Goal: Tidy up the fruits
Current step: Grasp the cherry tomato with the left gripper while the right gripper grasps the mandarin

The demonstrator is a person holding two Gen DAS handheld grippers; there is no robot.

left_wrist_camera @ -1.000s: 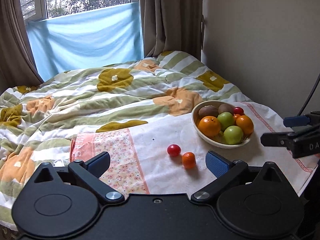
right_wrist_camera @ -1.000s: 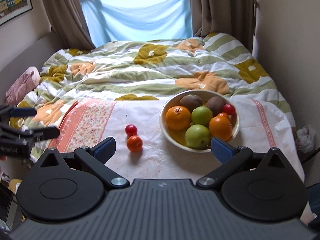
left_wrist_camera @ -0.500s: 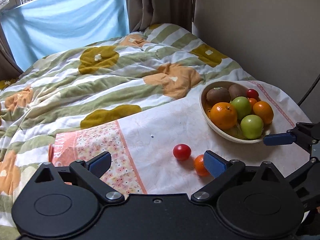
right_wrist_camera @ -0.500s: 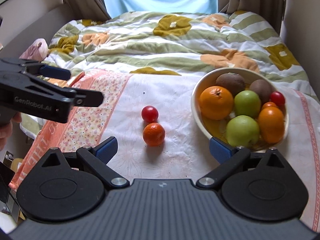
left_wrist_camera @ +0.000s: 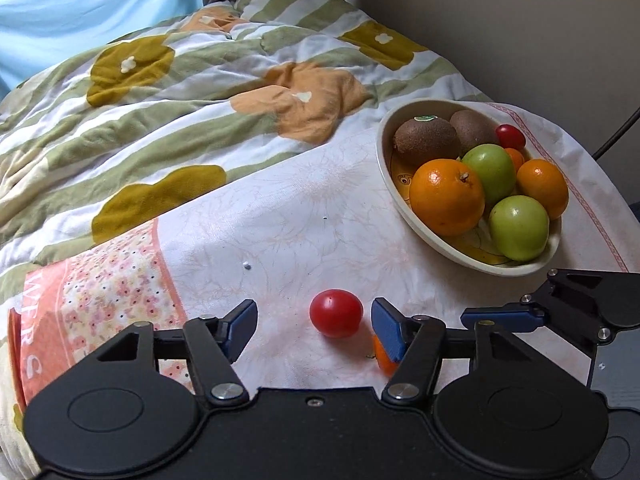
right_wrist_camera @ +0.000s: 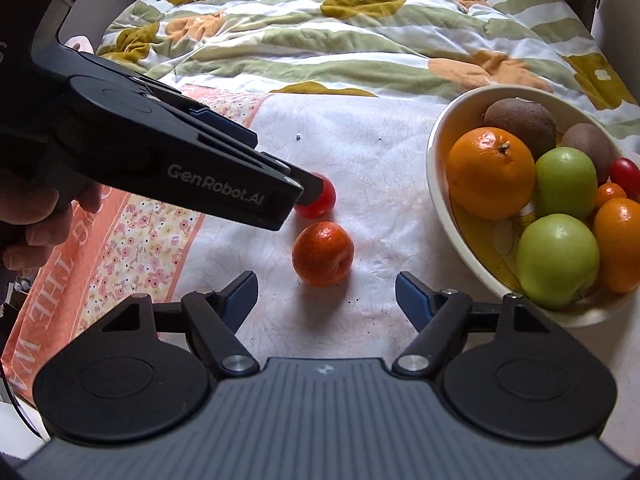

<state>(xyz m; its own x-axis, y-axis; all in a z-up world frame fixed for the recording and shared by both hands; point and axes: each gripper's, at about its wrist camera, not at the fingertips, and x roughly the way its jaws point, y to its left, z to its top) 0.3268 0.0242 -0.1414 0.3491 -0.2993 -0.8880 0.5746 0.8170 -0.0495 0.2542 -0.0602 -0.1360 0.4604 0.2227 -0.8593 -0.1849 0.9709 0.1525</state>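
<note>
A red cherry tomato [left_wrist_camera: 336, 313] lies on the white cloth between the open fingers of my left gripper [left_wrist_camera: 314, 328]; it also shows in the right wrist view [right_wrist_camera: 320, 200], partly behind the left gripper. A small mandarin [right_wrist_camera: 323, 254] lies just ahead of my open right gripper [right_wrist_camera: 326, 294]; in the left wrist view only its edge [left_wrist_camera: 382, 358] shows behind the right finger. A cream bowl [left_wrist_camera: 390, 184] at the right holds oranges, green apples, kiwis and small tomatoes; it also shows in the right wrist view [right_wrist_camera: 440, 200].
A flowered quilt [left_wrist_camera: 180, 100] covers the bed behind the cloth. A pink floral cloth strip [right_wrist_camera: 120, 240] lies at the left. A wall stands close at the right [left_wrist_camera: 520, 20]. The right gripper's fingers show at the lower right of the left wrist view [left_wrist_camera: 540, 312].
Both grippers have moved forward and down toward the two loose fruits. The left gripper now brackets the red tomato; the right gripper has closed in on the mandarin.
</note>
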